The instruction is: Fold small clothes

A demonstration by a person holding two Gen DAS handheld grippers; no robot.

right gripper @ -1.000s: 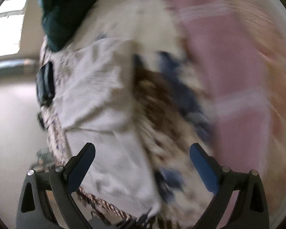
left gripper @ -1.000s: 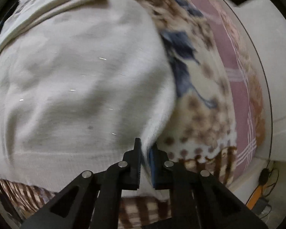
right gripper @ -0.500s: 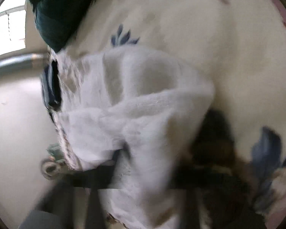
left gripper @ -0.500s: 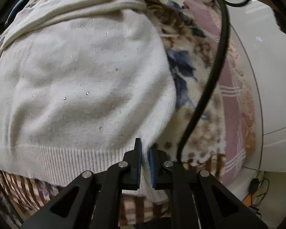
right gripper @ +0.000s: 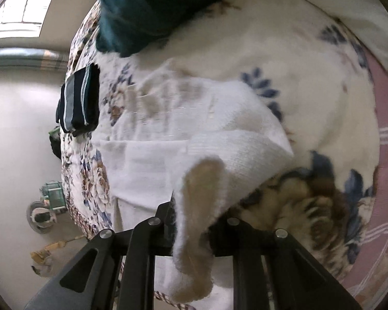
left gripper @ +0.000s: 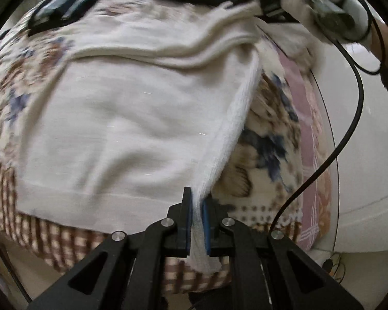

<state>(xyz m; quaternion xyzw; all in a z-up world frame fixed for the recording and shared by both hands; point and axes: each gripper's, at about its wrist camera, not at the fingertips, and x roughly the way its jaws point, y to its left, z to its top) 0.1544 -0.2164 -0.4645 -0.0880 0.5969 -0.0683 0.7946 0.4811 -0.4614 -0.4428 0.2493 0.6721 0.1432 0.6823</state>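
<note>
Left gripper: its 2 blue-padded fingers are pressed together on the ribbed side edge of the cream knit sweater, at the near right corner by the hem.
Right gripper: clamped on a bunched fold of the same sweater; the cloth drapes over the jaws and hides the pads (in the left wrist view this gripper shows far off, at the sweater's upper right corner).
Sweater: spread flat on the floral fleece blanket, hem toward the left camera, its right edge lifted into a taut ridge between the 2 grippers.
Dark teal garment: heaped on the blanket beyond the sweater.
Striped navy folded item: on the blanket near its edge, apart from the sweater.
Pink checked bedsheet: under the blanket, showing on the right.
Black cable: hangs along the right side.
</note>
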